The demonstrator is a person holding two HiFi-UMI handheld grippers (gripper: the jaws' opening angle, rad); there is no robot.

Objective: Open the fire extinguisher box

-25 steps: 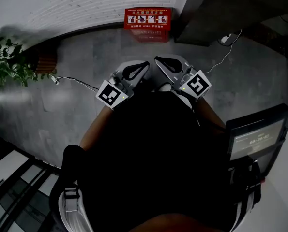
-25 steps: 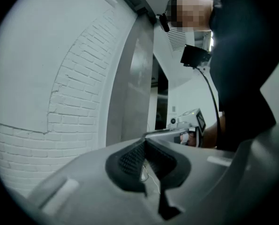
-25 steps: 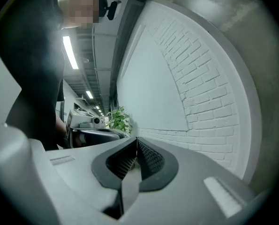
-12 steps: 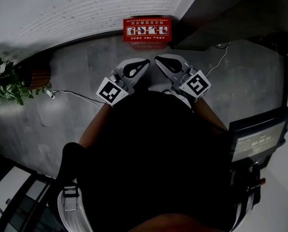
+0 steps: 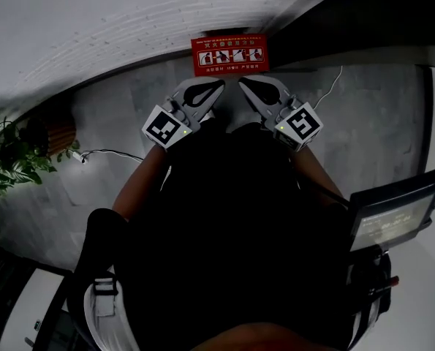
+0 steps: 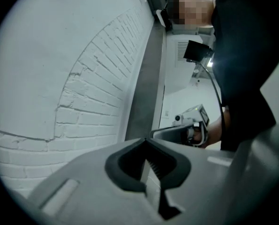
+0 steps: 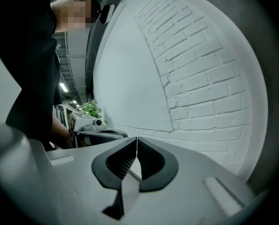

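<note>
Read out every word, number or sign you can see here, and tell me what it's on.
Red fire extinguisher box: white lines of print and a row of pictograms, too small to read.
Screen: a line of text above some digits, too blurred to read.
Marker cubes: square patterns only, no words.

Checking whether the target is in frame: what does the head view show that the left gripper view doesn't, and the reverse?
Only the head view: the red fire extinguisher box at the foot of the wall, a potted plant, a floor cable and a screen. Only the left gripper view: the left tool from close up, jaw tips together, nothing between them. Both: the white brick wall and the right tool.
</note>
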